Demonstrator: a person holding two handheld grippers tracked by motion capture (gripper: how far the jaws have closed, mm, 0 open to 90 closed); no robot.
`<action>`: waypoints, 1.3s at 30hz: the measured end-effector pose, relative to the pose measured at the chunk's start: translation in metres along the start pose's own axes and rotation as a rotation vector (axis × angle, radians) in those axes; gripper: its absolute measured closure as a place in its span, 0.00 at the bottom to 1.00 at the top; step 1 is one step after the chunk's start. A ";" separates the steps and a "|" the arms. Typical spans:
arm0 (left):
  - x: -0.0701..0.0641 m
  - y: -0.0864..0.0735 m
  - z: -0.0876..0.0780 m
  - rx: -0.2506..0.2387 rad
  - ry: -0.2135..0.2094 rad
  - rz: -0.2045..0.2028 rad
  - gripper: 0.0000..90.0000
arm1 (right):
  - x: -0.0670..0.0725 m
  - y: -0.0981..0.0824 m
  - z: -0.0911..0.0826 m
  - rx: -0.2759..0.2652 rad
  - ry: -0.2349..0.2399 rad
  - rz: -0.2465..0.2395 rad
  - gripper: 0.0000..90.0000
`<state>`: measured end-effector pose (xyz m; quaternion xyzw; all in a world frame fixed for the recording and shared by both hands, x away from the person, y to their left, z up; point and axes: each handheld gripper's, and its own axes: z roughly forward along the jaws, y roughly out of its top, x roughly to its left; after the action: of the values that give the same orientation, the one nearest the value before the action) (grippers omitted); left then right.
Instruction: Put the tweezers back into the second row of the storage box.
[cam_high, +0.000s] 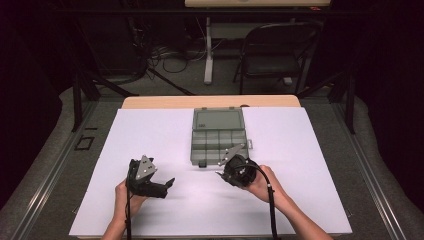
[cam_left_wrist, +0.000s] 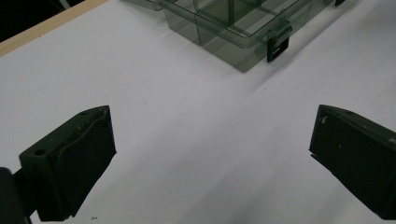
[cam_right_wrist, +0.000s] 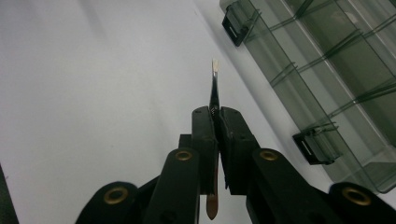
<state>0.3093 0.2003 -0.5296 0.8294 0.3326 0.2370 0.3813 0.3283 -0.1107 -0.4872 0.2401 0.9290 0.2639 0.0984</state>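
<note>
An open grey see-through compartment box (cam_high: 194, 150) lies at the middle of the white sheet, its lid flat behind it. My right gripper (cam_high: 220, 174) hovers just in front of the box's near edge, shut on a thin tool (cam_right_wrist: 215, 86). The tool has a dark shaft, a pale flat tip and a brown handle end, and its tip points past the box's (cam_right_wrist: 327, 70) latch side. My left gripper (cam_high: 167, 186) rests to the left, open, aimed toward the box (cam_left_wrist: 224, 28). Nothing lies between its wide-apart jaws (cam_left_wrist: 212, 135).
A white sheet (cam_high: 150, 135) covers the wooden table (cam_high: 210, 102). Two black latches (cam_right_wrist: 232, 25) stick out from the box's front wall. Beyond the table stand a folding chair (cam_high: 275, 50) and a desk leg (cam_high: 208, 50) with cables on the floor.
</note>
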 end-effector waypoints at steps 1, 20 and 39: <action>0.000 0.000 -0.001 0.000 0.001 -0.002 0.00 | -0.001 0.000 -0.001 -0.002 -0.002 0.002 0.95; -0.001 0.000 0.001 0.000 -0.003 0.000 0.00 | -0.023 0.008 -0.005 -0.015 -0.025 -0.013 0.95; -0.001 0.001 0.000 -0.003 -0.001 0.004 0.00 | -0.038 0.022 -0.010 -0.001 -0.059 -0.060 0.95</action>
<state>0.3087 0.1990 -0.5292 0.8296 0.3305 0.2379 0.3820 0.3667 -0.1173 -0.4644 0.2199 0.9324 0.2539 0.1337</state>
